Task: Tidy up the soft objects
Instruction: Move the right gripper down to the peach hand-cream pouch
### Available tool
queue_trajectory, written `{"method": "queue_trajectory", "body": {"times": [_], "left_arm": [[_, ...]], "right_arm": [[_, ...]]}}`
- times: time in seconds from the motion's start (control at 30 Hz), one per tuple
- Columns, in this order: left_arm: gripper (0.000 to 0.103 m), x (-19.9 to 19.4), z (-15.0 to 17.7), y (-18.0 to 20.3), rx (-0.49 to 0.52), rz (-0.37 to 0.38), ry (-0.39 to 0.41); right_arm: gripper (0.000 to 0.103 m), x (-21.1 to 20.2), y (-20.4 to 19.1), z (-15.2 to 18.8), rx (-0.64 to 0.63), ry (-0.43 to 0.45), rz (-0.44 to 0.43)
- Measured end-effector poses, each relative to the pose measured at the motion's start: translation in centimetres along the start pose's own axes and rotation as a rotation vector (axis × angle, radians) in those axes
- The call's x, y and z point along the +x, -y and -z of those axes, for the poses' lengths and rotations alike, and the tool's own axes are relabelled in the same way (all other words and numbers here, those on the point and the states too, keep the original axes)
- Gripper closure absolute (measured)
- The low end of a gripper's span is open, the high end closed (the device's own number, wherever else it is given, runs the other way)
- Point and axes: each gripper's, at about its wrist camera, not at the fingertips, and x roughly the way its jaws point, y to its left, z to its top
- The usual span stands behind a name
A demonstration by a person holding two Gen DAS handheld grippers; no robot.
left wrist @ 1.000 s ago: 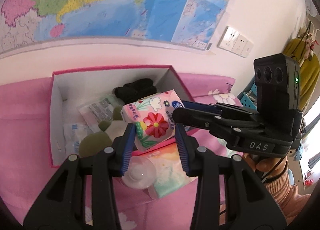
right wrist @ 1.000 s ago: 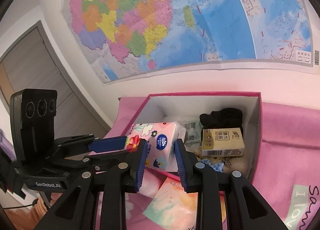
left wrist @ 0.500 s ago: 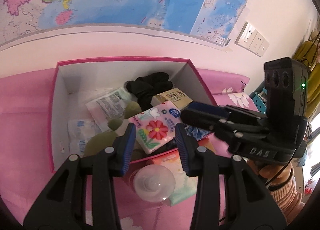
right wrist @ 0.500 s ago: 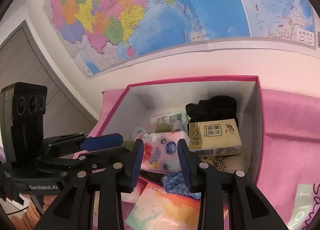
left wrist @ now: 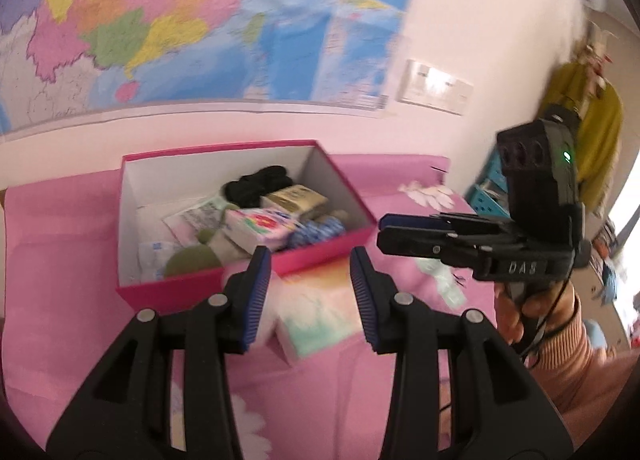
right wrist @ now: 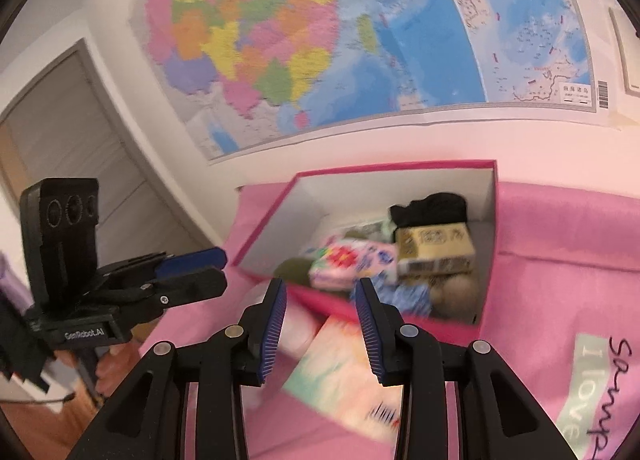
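Floral tissue pack point(left wrist: 260, 229) is seen lying inside the pink box point(left wrist: 304, 256); left tool point(left wrist: 310, 280) and right tool point(right wrist: 321, 316) are held released, empty, before it.

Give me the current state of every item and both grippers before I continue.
left gripper: open, holding nothing.
right gripper: open, holding nothing.
pink box: lidless, partly filled.
floral tissue pack: lying inside the box, on other items.
tan tissue pack: inside the box.
black cloth: bunched at the back of the box.
pastel pack: outside, lying before the box.
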Motion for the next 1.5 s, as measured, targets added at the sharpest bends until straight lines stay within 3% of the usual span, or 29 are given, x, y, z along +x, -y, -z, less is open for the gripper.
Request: {"method": "queue_trajectory", "body": {"times": [0.2,0.33,0.6,0.77,0.9,1.2,1.27,1.33,1.4,1.5], "left_arm": [[0.061,-0.5,3.6,2.5,0.011,0.105,-0.049],[0.061,0.5,6.8,4.5,0.019,0.176,-0.139],[0.061,3.3,12.1,8.1,0.049,0.268,-0.315],[0.061,4.3,14.1,9.5,0.058,0.326,-0.385],[0.061,5.1,15.5,10.5,0.071,0.331,-0.443],[0.061,6.3,17.1,11.9,0.074,0.341,-0.512],[0.066,6.9,17.0,12.1,0.059,0.325,-0.513],[0.085,7.6,16.8,12.2,0.049,0.287,-0.510],[0.091,8.0,16.6,11.7,0.018,0.271,-0.511],[0.091,8.4,16.1,10.5,-0.041,0.239,-0.492]], "right_arm": [[0.061,-3.3,-1.3,3.3,-0.001,-0.024,-0.066],[0.059,-5.1,-1.5,6.3,0.026,-0.050,-0.078],[0.058,-6.8,0.1,12.1,0.114,-0.136,-0.023],[0.057,-6.7,1.6,15.6,0.158,-0.211,0.036],[0.057,-6.6,2.9,18.0,0.193,-0.252,0.091],[0.057,-6.8,3.9,19.9,0.240,-0.248,0.078],[0.057,-6.8,3.8,20.0,0.245,-0.242,0.075],[0.057,-6.8,3.8,20.1,0.255,-0.233,0.065],[0.059,-6.7,3.8,20.1,0.263,-0.224,0.068],[0.064,-6.7,3.9,20.2,0.283,-0.207,0.076]]}}
